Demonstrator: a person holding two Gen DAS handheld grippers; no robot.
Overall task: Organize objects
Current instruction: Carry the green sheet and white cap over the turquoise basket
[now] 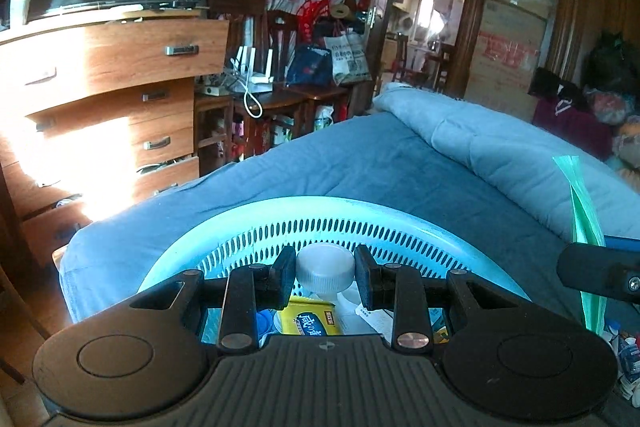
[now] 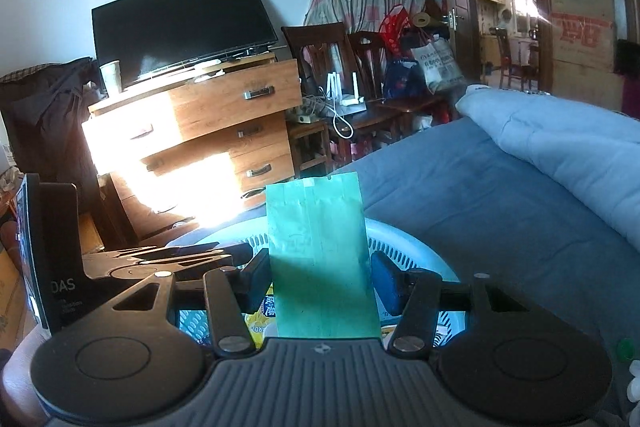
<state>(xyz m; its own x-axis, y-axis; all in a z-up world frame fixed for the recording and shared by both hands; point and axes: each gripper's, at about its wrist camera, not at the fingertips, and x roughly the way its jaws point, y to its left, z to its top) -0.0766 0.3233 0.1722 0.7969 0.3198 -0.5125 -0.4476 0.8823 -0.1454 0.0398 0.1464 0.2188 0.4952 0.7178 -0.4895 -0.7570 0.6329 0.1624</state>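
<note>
Two items poised above the slotted basket (image 1: 256, 215) on the bed (image 1: 400, 163) for release: left gripper (image 1: 325, 269) pinching a white-capped bottle (image 1: 325, 267) by its cap, right gripper (image 2: 320, 281) clamping an upright green packet (image 2: 320, 251)

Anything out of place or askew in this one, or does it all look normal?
The dresser stands out: its lower drawers sit pulled out unevenly, with things poking from the gaps. The left gripper holding a white-capped bottle and the right gripper holding a green packet look orderly.
</note>
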